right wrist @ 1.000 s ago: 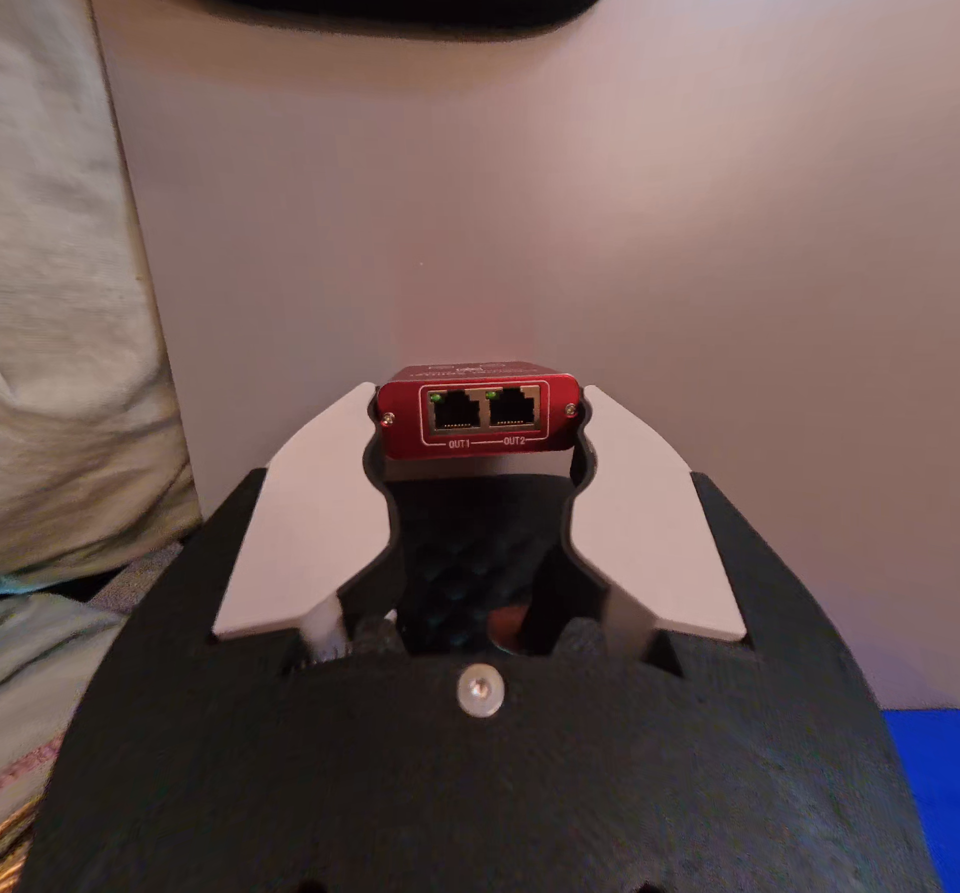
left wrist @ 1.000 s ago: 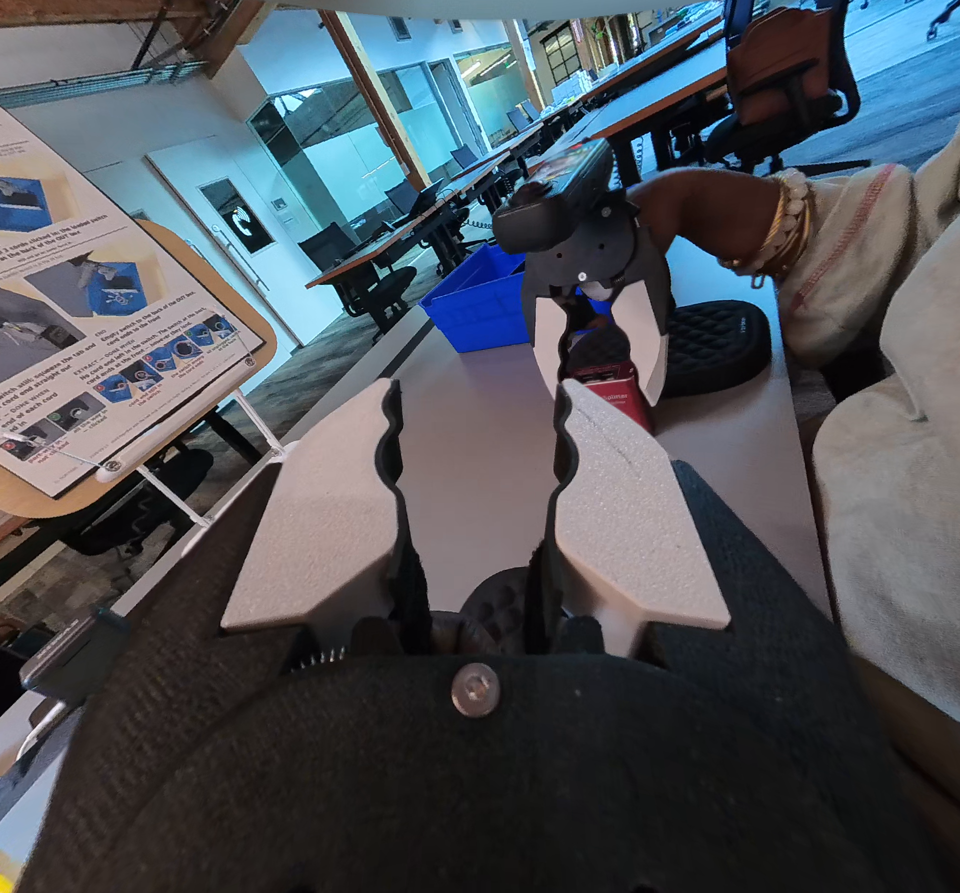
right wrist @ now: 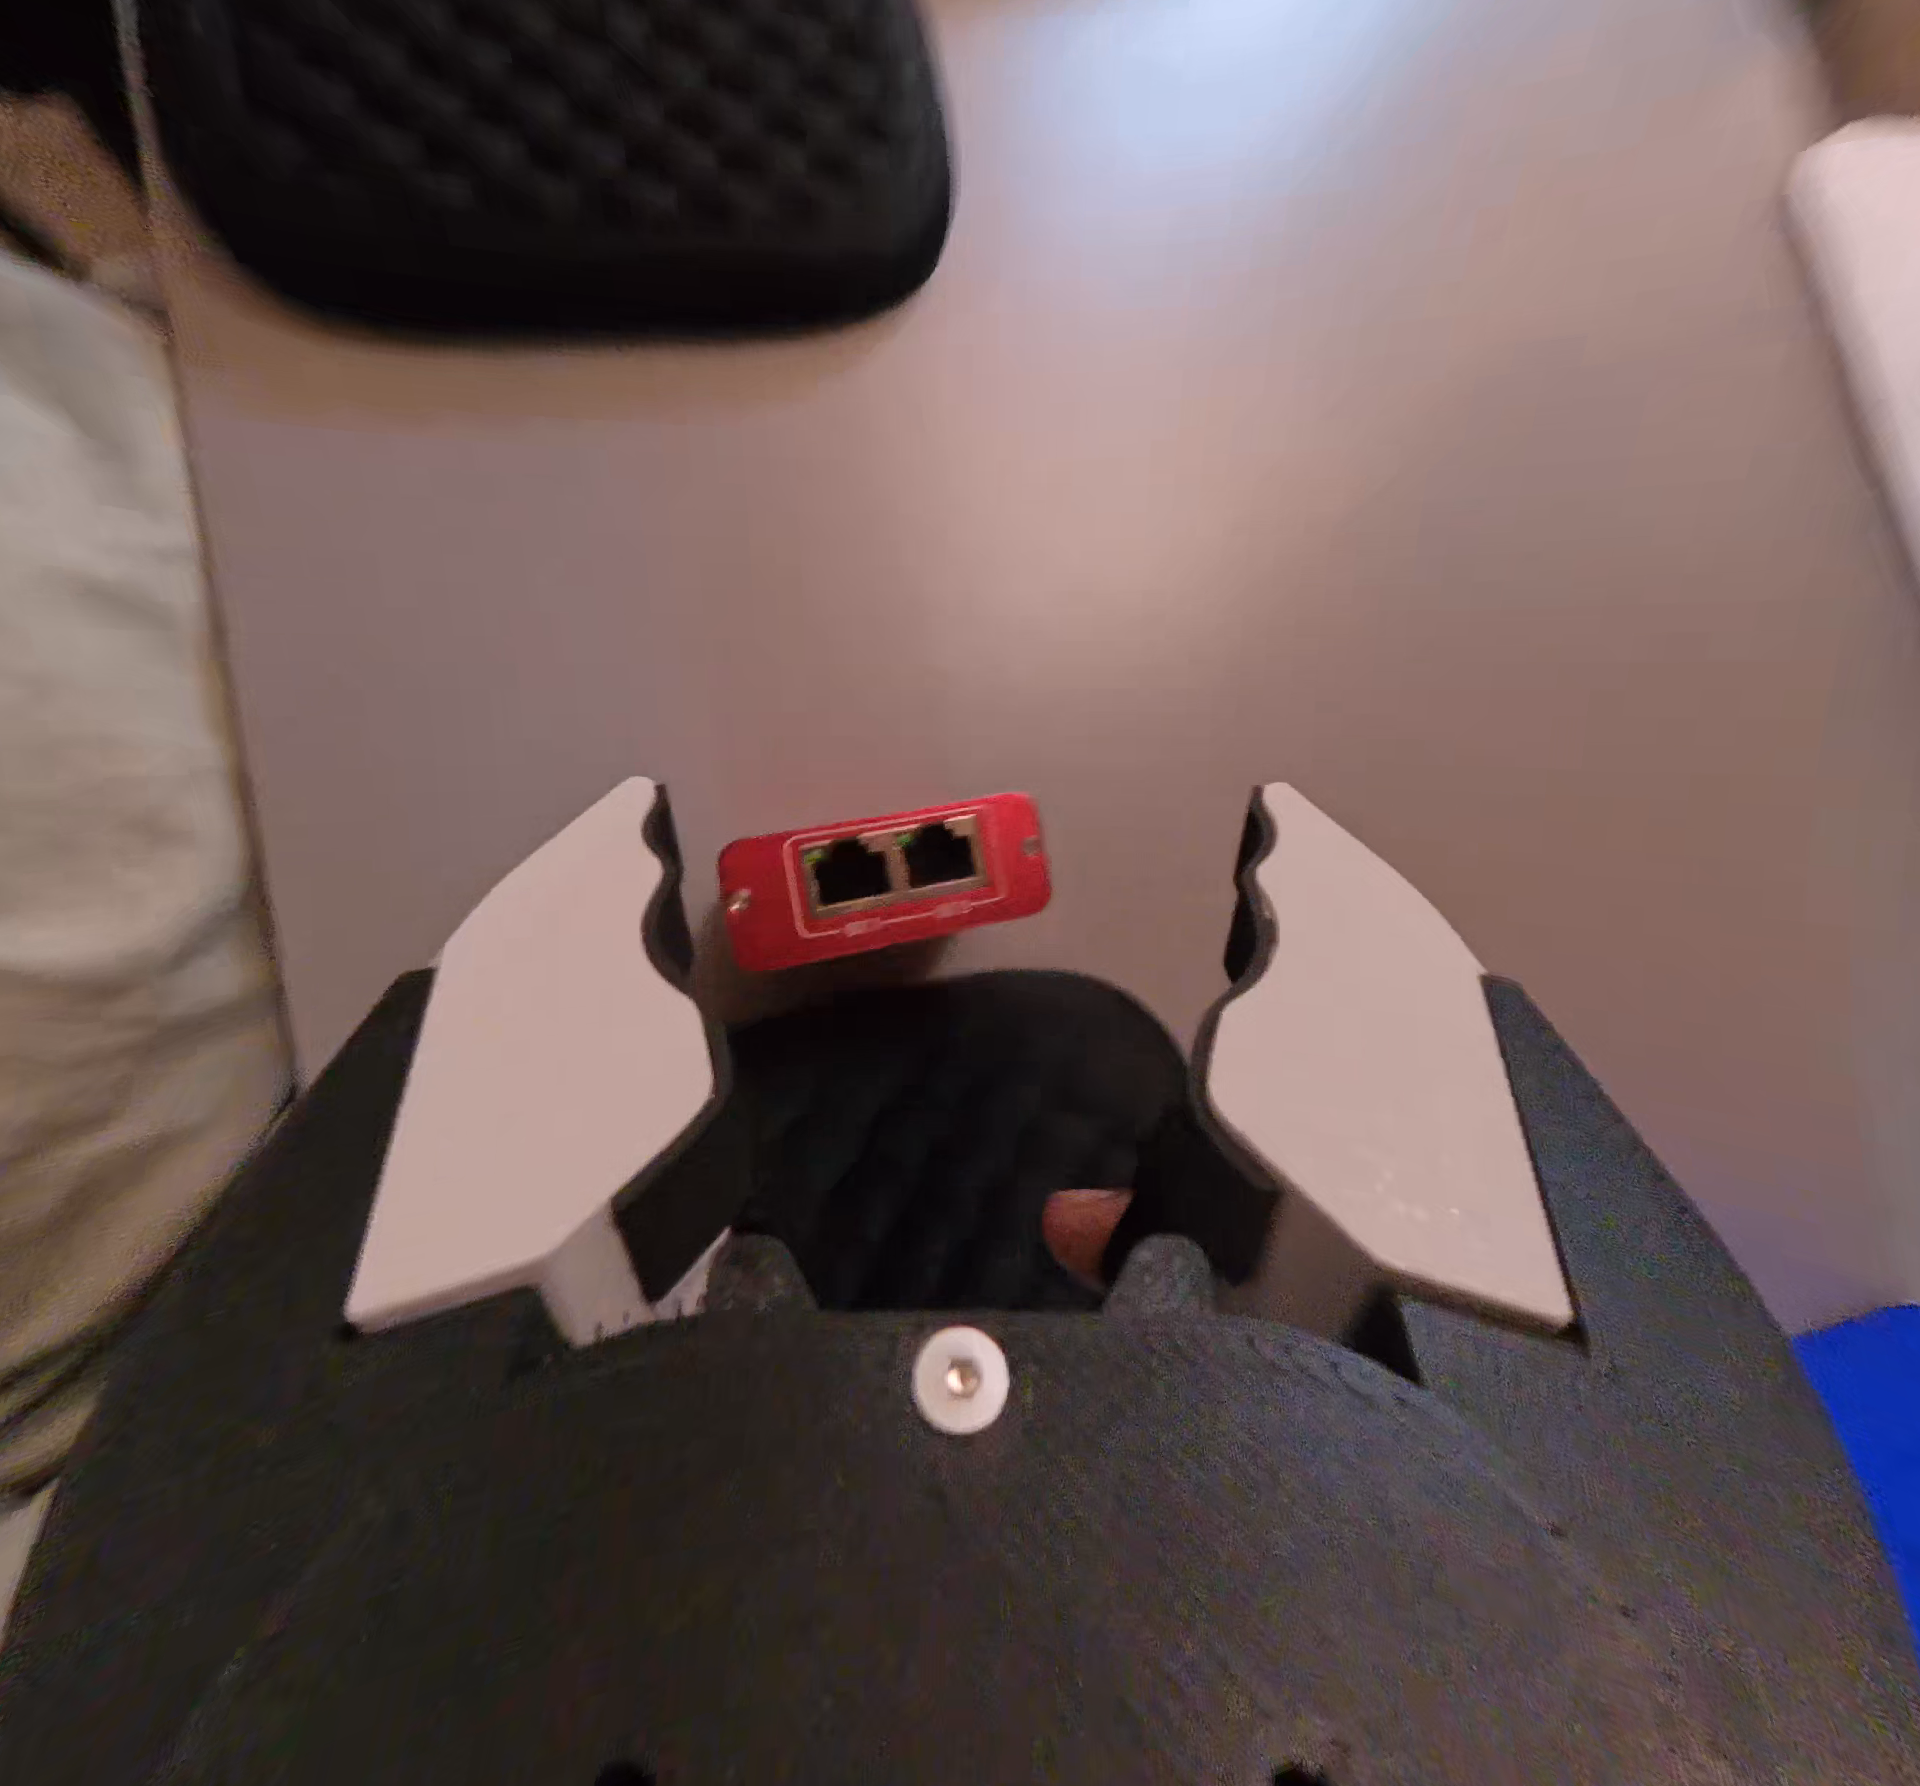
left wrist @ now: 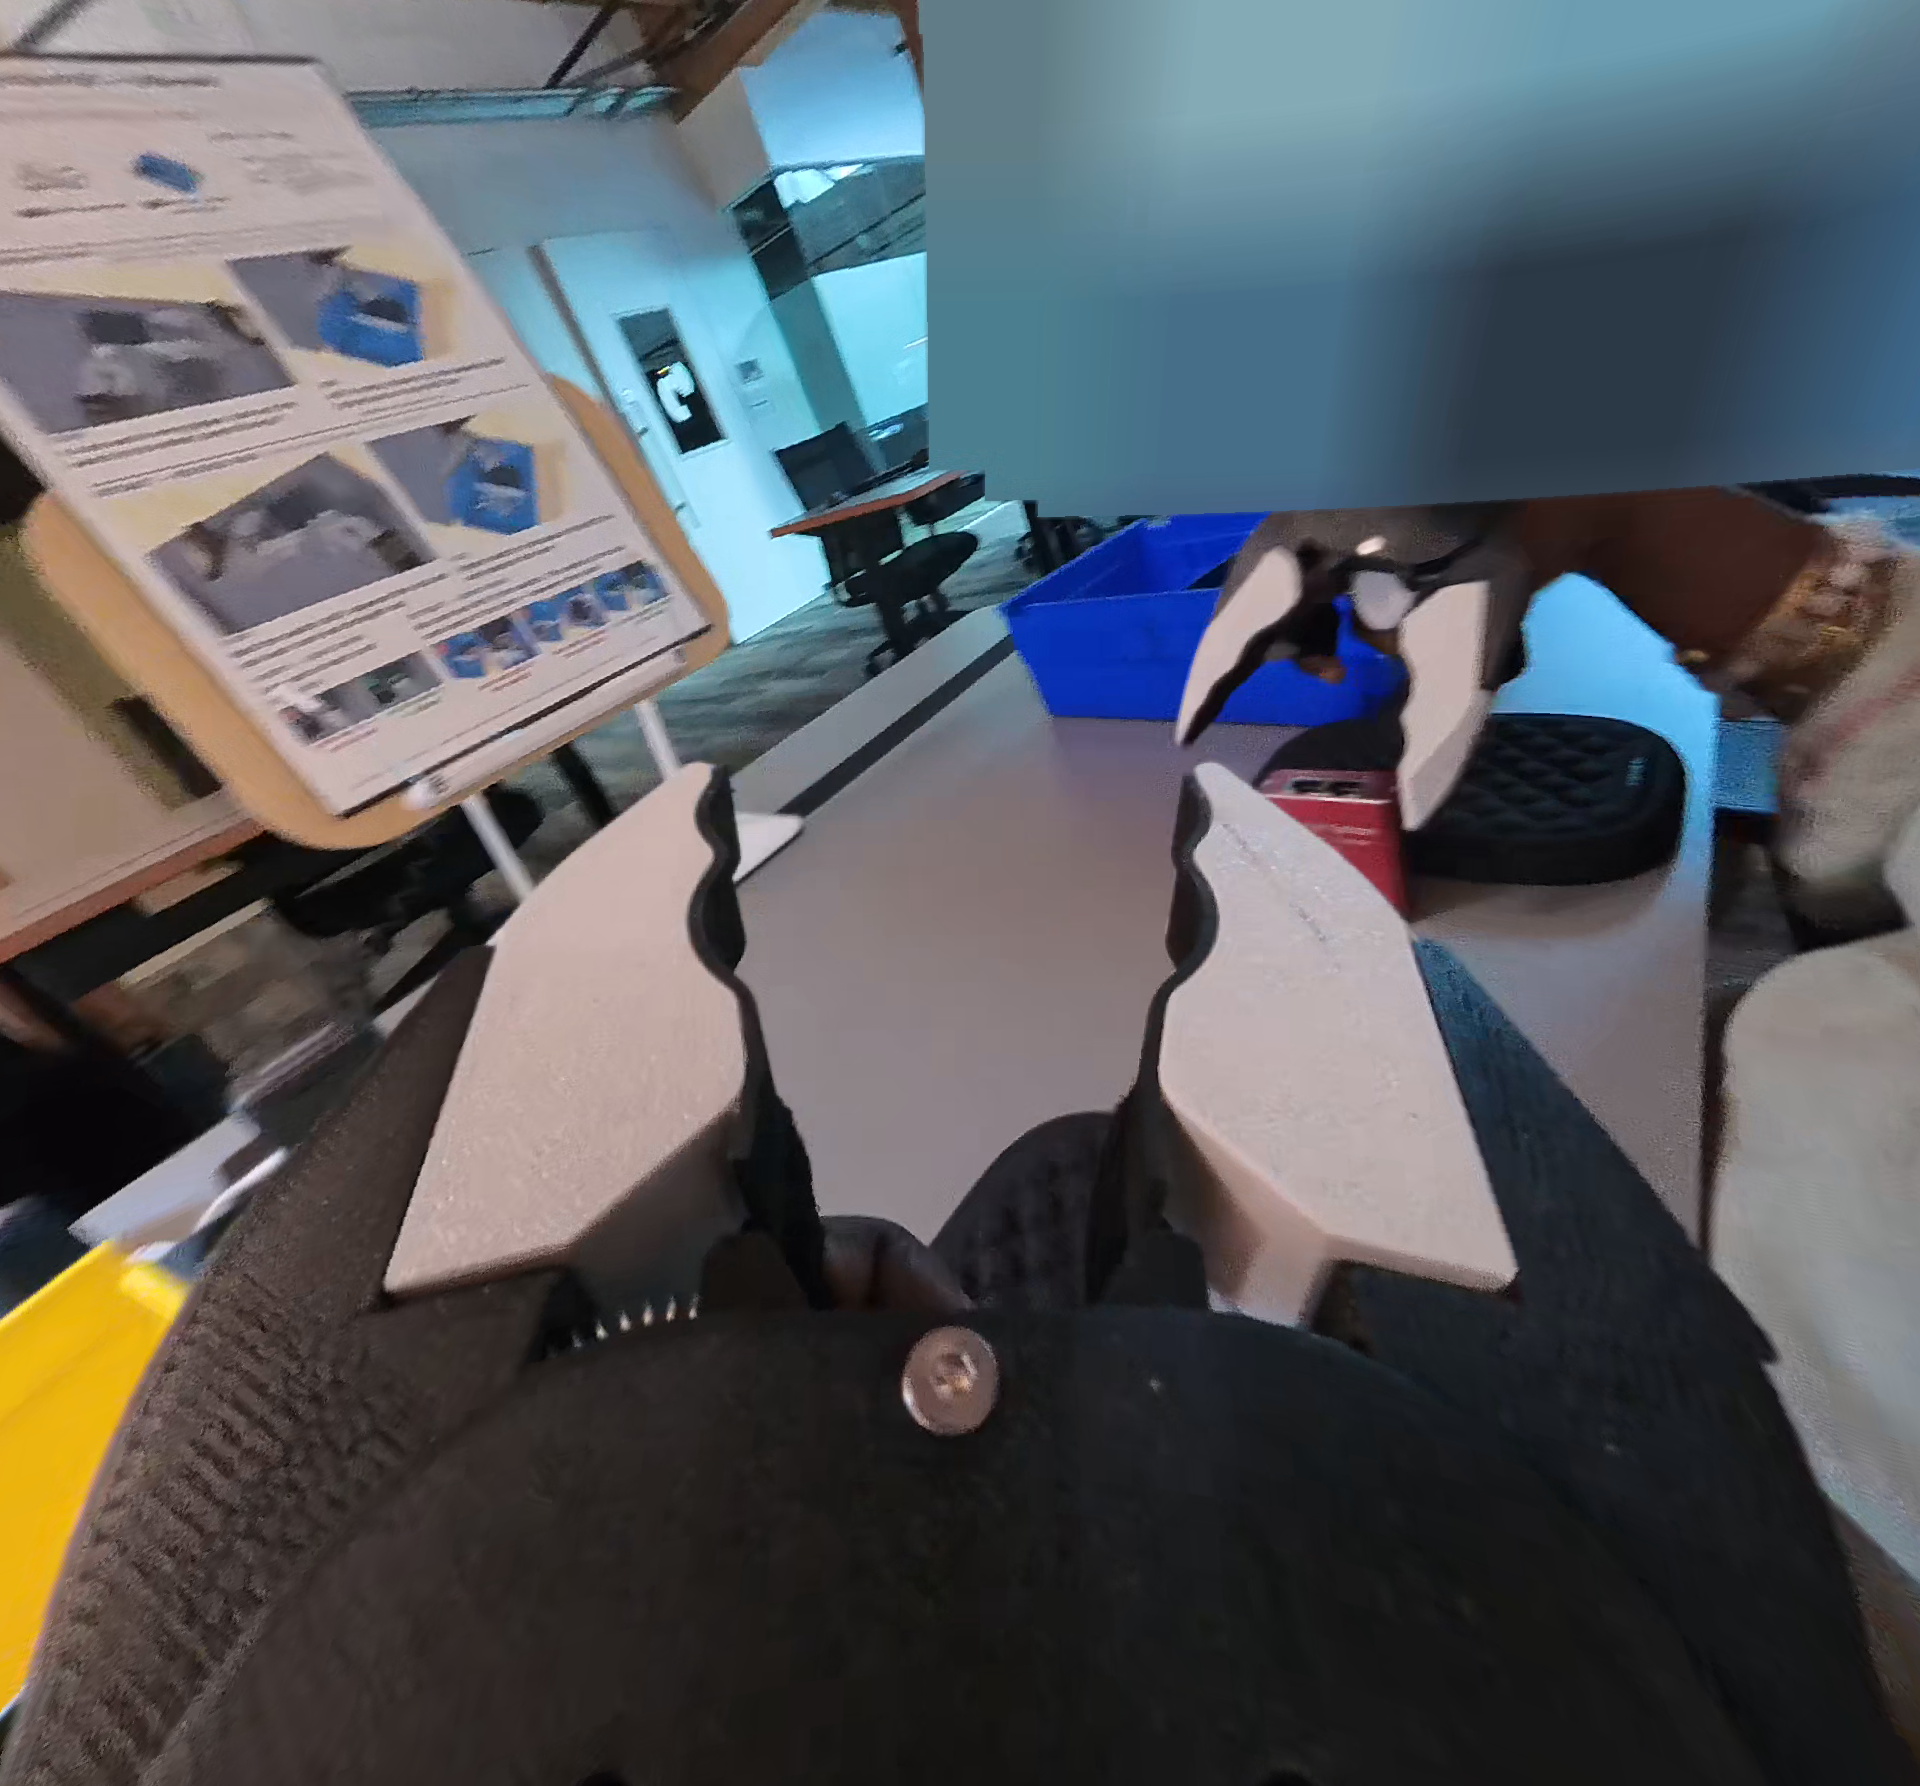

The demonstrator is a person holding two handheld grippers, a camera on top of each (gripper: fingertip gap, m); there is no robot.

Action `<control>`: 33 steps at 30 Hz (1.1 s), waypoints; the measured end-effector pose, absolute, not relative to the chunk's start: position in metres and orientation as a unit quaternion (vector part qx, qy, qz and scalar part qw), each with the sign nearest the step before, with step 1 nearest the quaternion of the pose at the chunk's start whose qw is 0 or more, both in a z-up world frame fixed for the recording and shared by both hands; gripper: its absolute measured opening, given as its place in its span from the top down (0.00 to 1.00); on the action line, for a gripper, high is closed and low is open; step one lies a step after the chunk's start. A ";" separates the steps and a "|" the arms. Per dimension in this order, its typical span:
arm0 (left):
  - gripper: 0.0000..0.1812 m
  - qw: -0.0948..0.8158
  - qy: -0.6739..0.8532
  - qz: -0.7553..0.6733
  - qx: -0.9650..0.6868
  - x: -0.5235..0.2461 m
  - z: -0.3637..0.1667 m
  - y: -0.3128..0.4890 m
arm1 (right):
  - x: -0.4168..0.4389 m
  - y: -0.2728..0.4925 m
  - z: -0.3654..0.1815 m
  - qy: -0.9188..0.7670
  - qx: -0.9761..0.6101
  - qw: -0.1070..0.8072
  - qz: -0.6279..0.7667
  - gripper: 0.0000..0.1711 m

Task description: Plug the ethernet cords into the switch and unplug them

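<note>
The red switch (right wrist: 883,879) lies on the grey table (right wrist: 1247,541) with its two empty ports facing the right wrist camera. My right gripper (right wrist: 954,801) is open wide, its fingers on either side of the switch and clear of it. In the left wrist view the switch (left wrist: 1340,832) sits just past my right fingertip, with the right gripper (left wrist: 1311,768) hovering open above it. My left gripper (left wrist: 956,796) is open and empty over the table. No ethernet cord shows in either view.
A black quilted pad (left wrist: 1548,801) lies beside the switch; it also shows in the right wrist view (right wrist: 540,95). A blue bin (left wrist: 1122,635) stands behind. An instruction board (left wrist: 312,448) stands left of the table. A yellow bin corner (left wrist: 62,1424) is at lower left. A person's sleeve (right wrist: 83,697) borders the table.
My right gripper has opened and let go of the red switch, pulling back from it. My left gripper has opened wider and swung left.
</note>
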State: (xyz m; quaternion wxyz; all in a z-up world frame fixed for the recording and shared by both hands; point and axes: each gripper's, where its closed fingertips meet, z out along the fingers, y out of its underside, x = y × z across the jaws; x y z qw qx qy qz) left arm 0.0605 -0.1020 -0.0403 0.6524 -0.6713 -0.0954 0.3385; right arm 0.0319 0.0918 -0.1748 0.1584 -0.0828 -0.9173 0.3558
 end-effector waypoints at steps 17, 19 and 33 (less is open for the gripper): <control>0.67 0.291 -0.550 0.303 -0.722 -0.019 -0.155 -0.304 | 0.020 0.107 -0.134 -0.722 -0.115 0.237 0.640 0.44; 0.69 0.264 -0.548 0.272 -0.746 -0.028 -0.172 -0.298 | 0.020 0.106 -0.135 -0.725 -0.114 0.238 0.637 0.45; 0.94 0.325 -0.554 0.290 -0.709 -0.034 -0.169 -0.297 | 0.020 0.106 -0.137 -0.729 -0.110 0.243 0.631 0.51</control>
